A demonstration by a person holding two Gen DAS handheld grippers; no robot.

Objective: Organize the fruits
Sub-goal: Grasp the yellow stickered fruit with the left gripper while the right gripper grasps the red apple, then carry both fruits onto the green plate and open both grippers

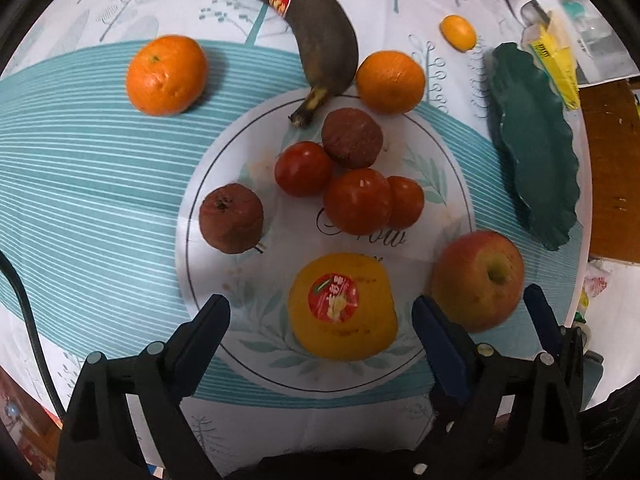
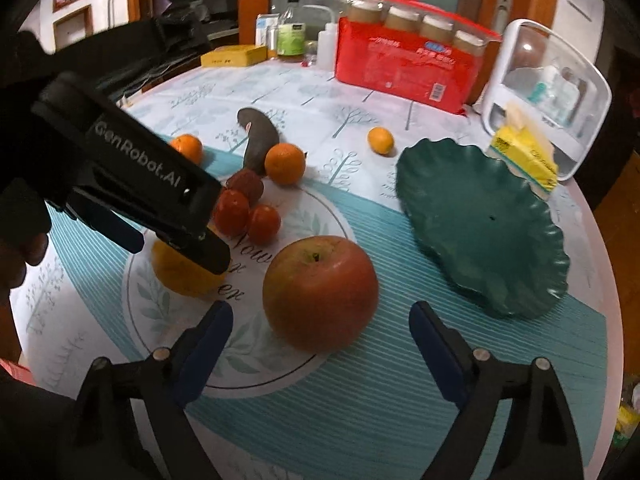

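Fruit lies loose on a round table. In the left wrist view my left gripper [image 1: 320,314] is open, its jaws either side of a yellow stickered fruit [image 1: 343,306] without touching it. In the right wrist view my right gripper [image 2: 320,318] is open around a red apple [image 2: 320,292], not gripping it; the apple also shows in the left wrist view [image 1: 478,280]. Three tomatoes [image 1: 357,201], two brown shrivelled fruits [image 1: 231,224], a dark banana [image 1: 316,28], two oranges [image 1: 167,75] and a small kumquat [image 1: 458,32] lie beyond. A green wavy dish [image 2: 484,224] stands empty at the right.
A red package [image 2: 404,64], bottles [image 2: 291,36], a yellow box [image 2: 234,56] and a white container [image 2: 552,88] line the table's far edge. A yellow tissue pack [image 2: 524,156] lies behind the green dish. The left gripper's body [image 2: 132,176] hangs over the yellow fruit.
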